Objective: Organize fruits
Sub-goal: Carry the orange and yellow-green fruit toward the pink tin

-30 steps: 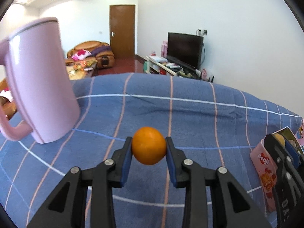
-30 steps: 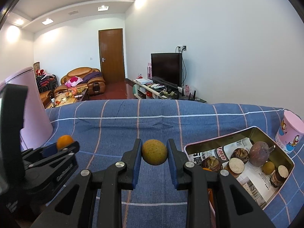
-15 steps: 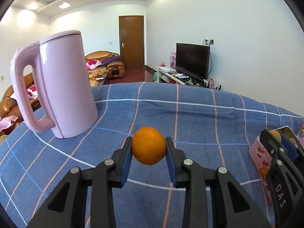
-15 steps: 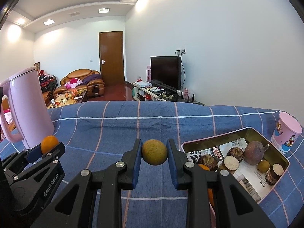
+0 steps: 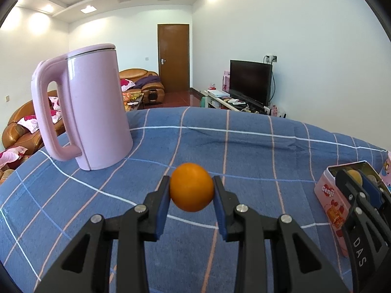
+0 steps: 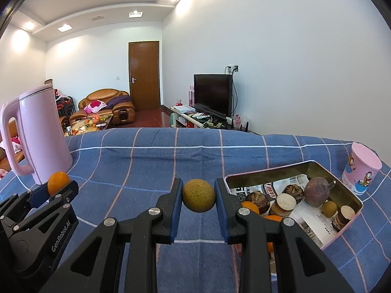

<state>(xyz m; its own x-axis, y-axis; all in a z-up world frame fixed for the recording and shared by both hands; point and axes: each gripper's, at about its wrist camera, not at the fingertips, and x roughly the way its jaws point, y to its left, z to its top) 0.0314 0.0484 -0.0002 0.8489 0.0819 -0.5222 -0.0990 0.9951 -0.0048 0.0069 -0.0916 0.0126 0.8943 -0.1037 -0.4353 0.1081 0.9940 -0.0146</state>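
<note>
Orange and smooth, a small round citrus fruit (image 5: 191, 187) sits pinched between the two blue pads of the left gripper (image 5: 191, 190), whose jaws are closed firmly on its sides and lift it clear of the blue checked cloth (image 5: 244, 156). The right gripper (image 6: 198, 195) is closed in the same way on a dull yellow-green round fruit (image 6: 198, 195) with a rough speckled skin, also held above the cloth.

The place where the fruits seem to belong is the open rectangular metal tin with a pink outside (image 6: 268, 171), lined with printed paper. It already holds several pieces: a purple-brown round fruit (image 6: 316, 191), some dark brown fruits, a few pale cut ones and two orange ones near the close edge. This tin lies to the right of both grippers. From the right gripper it is just beside the right finger, so the yellow-green fruit is almost at the near left corner. From the left gripper the tin is well apart, at the far right border of that view, and the right gripper stands between them.

I judge that the right hand is nearer and should go first, with a short move to the right and forward over the rim. The left hand must then cross a longer way to the right. A tall pink plastic kettle with a handle (image 5: 90, 107) stands on the left, away from this path.
</note>
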